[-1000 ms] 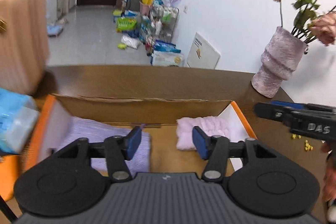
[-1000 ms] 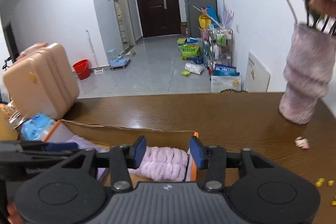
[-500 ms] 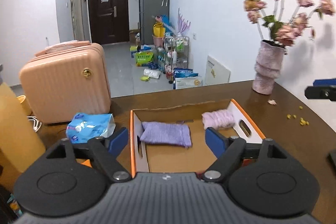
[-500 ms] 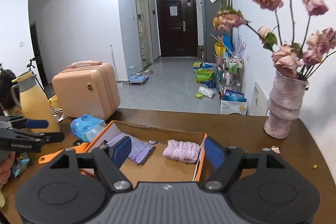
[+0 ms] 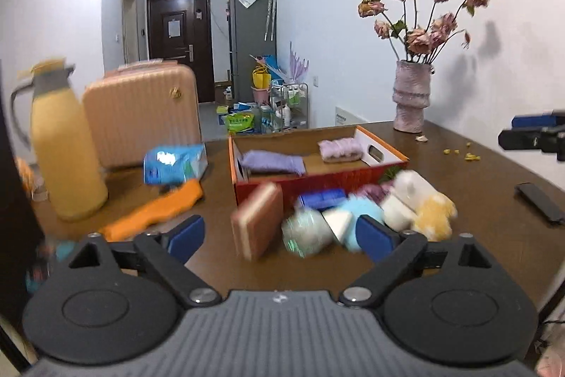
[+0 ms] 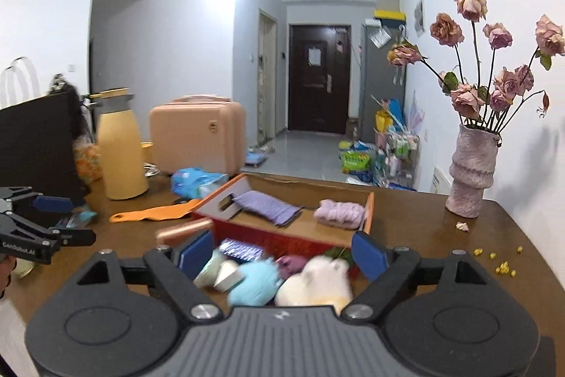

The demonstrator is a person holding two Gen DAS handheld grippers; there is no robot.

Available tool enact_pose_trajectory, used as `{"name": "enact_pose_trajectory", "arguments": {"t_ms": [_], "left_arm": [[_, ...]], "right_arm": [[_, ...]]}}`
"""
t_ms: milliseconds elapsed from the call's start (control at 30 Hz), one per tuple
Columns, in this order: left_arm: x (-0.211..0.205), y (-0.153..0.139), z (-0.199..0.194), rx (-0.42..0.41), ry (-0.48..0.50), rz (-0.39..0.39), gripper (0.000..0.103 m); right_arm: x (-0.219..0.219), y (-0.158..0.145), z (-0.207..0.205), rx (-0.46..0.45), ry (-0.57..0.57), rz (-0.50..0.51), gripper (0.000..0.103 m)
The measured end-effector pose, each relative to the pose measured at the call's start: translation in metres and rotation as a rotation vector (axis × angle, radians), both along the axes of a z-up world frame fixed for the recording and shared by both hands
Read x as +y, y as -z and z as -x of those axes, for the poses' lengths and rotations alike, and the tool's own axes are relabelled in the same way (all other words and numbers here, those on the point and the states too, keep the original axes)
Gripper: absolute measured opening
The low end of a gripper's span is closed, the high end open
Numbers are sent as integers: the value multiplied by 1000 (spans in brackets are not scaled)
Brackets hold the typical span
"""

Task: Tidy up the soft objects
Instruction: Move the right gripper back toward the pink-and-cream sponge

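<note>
Pulled way back from the box [image 5: 319, 181], both grippers [image 5: 279, 237] [image 6: 282, 251] empty, jaws opening wide. Soft pile [image 6: 282, 278] just in front of box. Better grab one piece, squeeze gently.

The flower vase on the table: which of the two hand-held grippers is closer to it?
The right gripper. The vase stands at the table's far right, just beyond and to its right. The left gripper is on the other side, with the orange box between it and the vase.
</note>
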State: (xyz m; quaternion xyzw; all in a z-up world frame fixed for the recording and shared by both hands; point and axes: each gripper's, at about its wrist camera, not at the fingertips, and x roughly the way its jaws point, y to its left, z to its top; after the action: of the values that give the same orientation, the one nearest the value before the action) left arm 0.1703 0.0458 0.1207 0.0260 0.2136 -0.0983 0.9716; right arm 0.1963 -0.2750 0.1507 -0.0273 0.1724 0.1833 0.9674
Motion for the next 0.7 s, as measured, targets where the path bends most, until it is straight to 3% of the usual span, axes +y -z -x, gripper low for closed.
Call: {"name": "enact_pose_trajectory", "arguments": {"t_ms": [133, 333, 433, 533, 700], "left_arm": [[8, 25, 53, -10, -22, 47, 99], [10, 53, 125, -110, -167, 43, 101], [13, 54, 133, -101, -138, 34, 102], [16, 48, 133, -130, -159, 20, 102], [15, 54, 129, -102, -143, 34, 102]], "right_arm": [[8, 32, 49, -10, 13, -36, 87], [18, 82, 127, -7, 110, -69, 95], [18, 96, 148, 10, 118, -112, 98], [24, 100, 152, 20, 107, -104, 98], [34, 99, 151, 3, 85, -103, 98]]}}
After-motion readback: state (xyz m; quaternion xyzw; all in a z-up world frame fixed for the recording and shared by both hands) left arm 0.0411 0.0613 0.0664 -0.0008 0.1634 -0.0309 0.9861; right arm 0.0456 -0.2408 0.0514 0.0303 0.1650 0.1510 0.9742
